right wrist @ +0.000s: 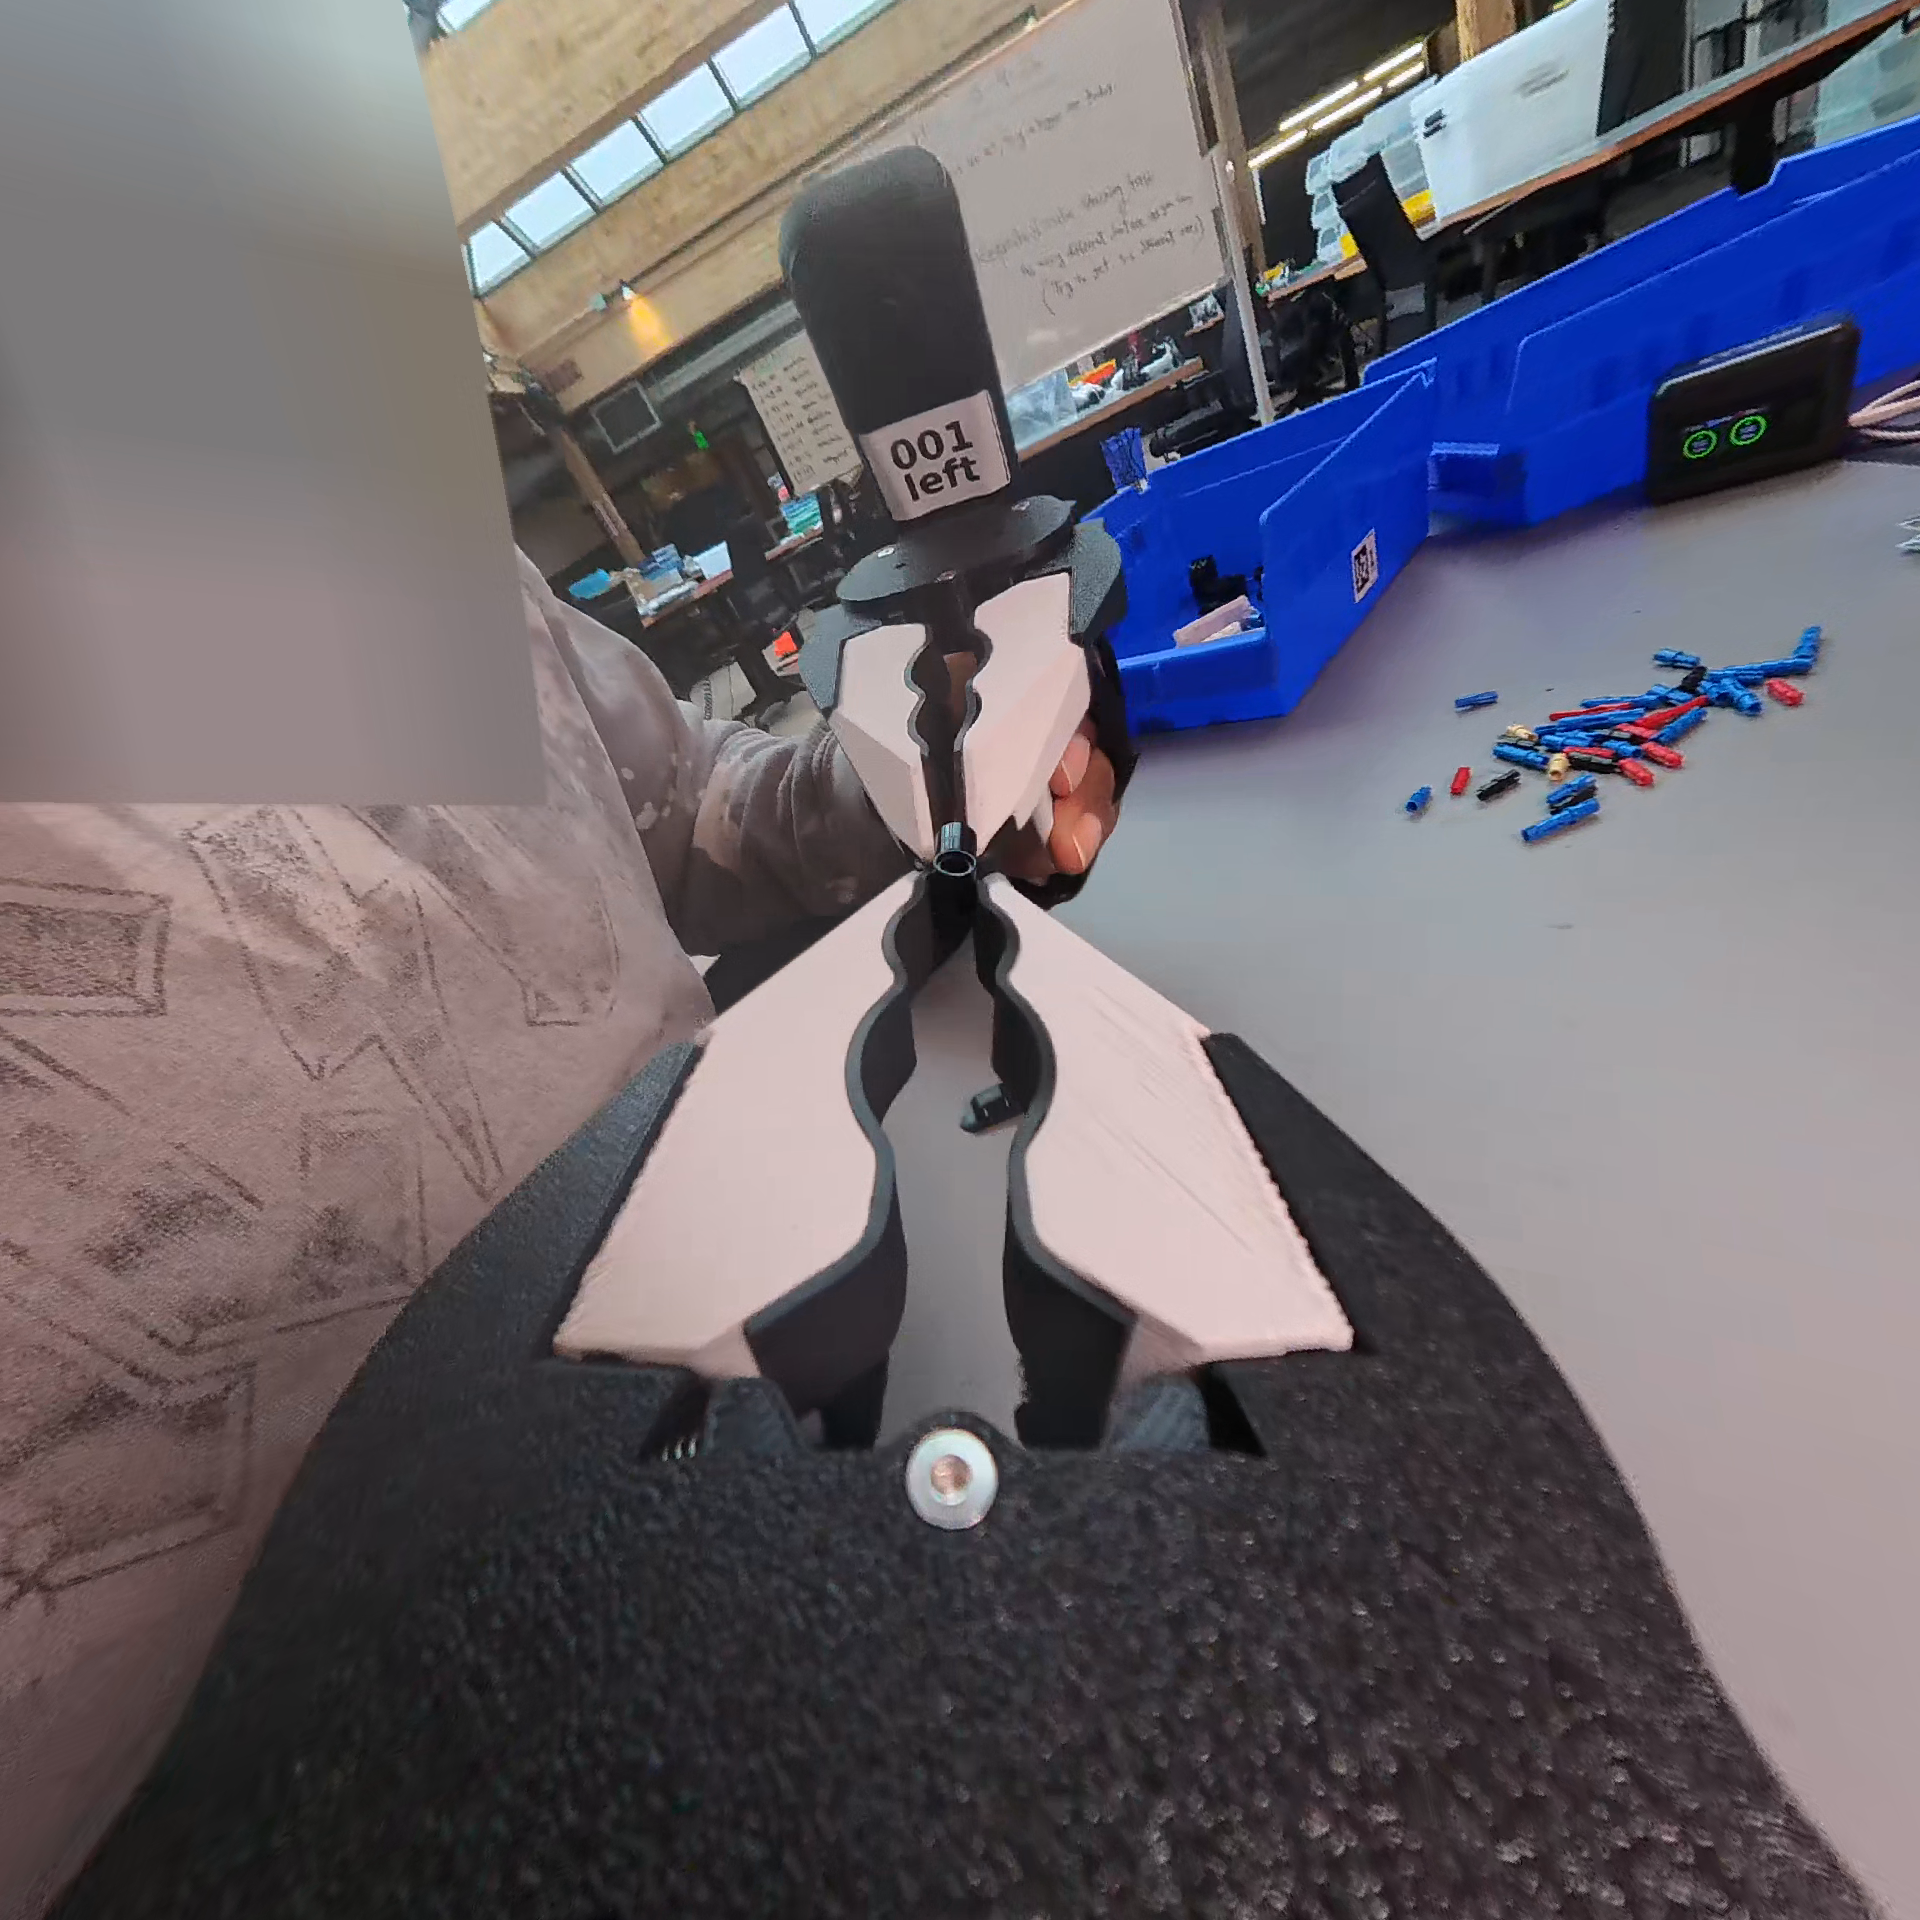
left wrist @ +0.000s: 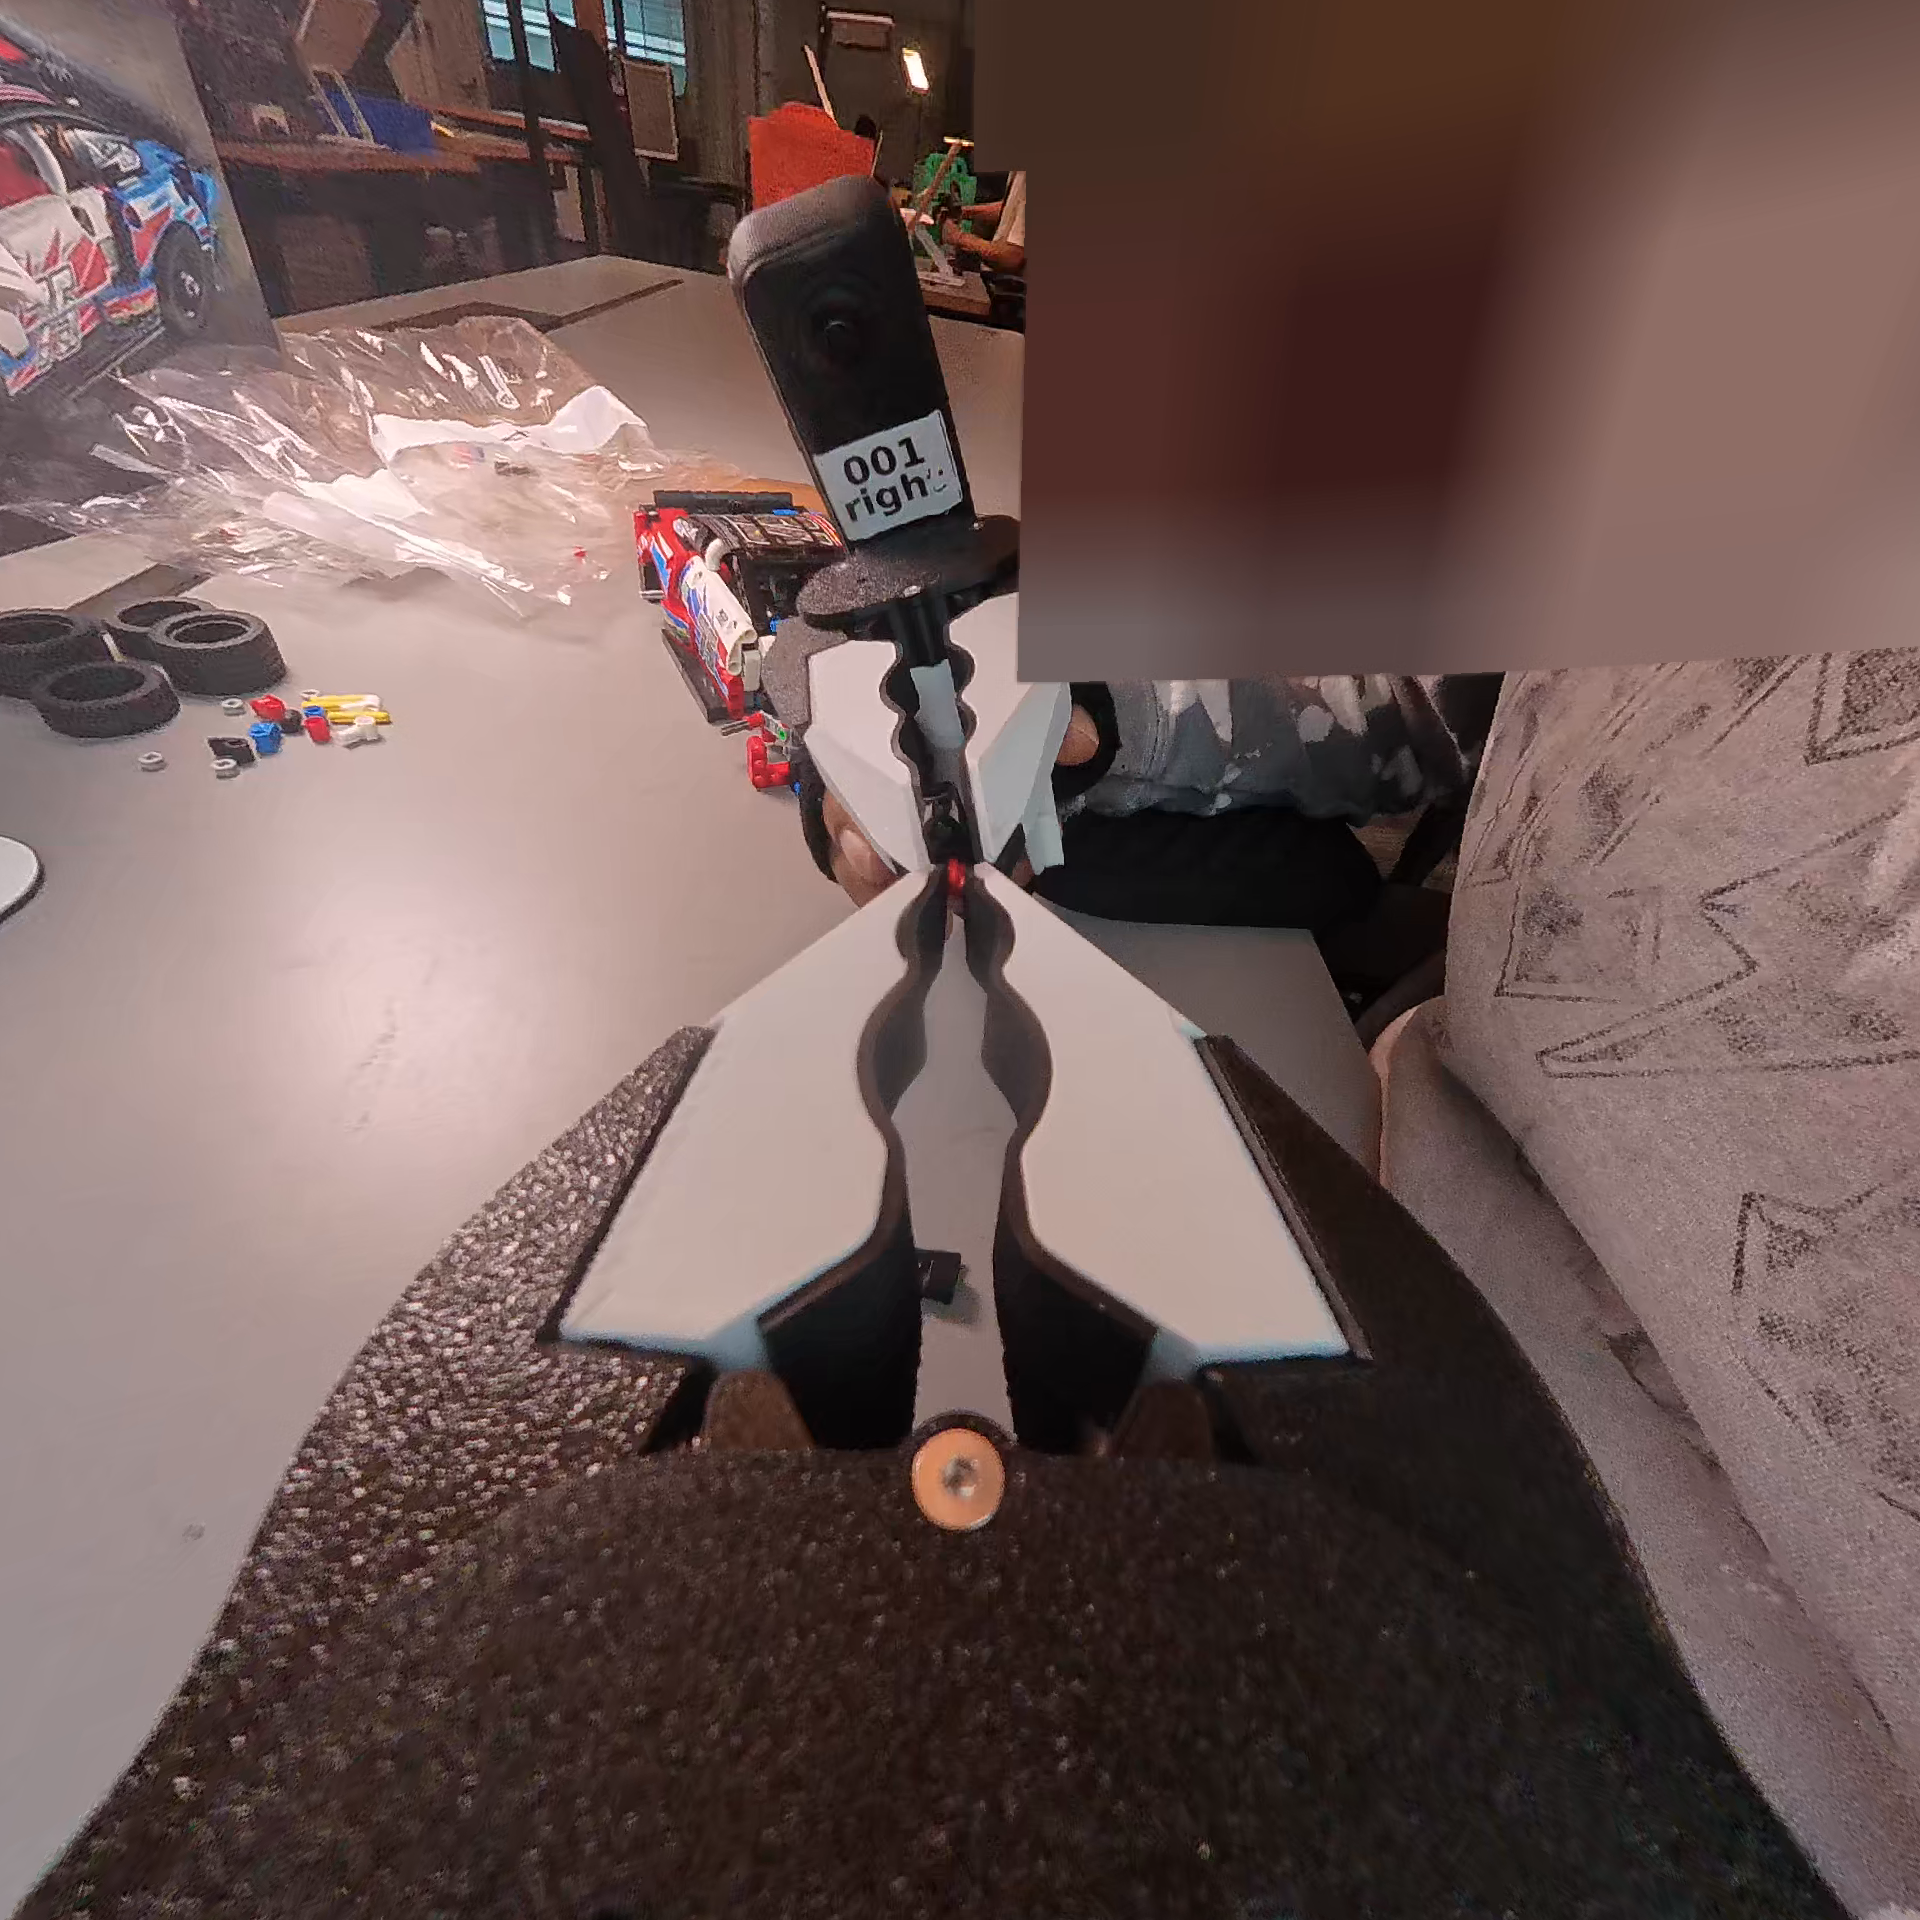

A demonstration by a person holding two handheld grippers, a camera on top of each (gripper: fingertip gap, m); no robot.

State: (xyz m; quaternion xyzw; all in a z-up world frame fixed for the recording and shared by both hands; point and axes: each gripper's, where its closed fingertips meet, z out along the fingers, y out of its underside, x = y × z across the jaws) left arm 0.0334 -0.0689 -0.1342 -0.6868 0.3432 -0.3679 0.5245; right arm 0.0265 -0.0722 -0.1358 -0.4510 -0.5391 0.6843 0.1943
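My two grippers meet tip to tip above the grey table (left wrist: 416, 987). My left gripper (left wrist: 956, 896) is shut on a small red piece (left wrist: 955, 879). In the left wrist view the right gripper (left wrist: 940, 831) faces it and holds a small black piece (left wrist: 943, 829) against the red one. My right gripper (right wrist: 954, 885) is shut on a small black tubular piece (right wrist: 954, 864), open end up. The left gripper (right wrist: 951, 826) in the right wrist view touches that piece from the far side. A hand (right wrist: 1081, 800) holds the left gripper.
A red toy car model (left wrist: 717, 592), black tyres (left wrist: 135, 655), small loose parts (left wrist: 301, 722) and clear plastic bags (left wrist: 343, 457) lie to the left. Blue bins (right wrist: 1351, 551), a pile of blue and red pins (right wrist: 1621, 727) and a black screen device (right wrist: 1745, 416) lie to the right. A small black part (right wrist: 987, 1107) lies below the fingers. The tips of both grippers are at nearly the same place.
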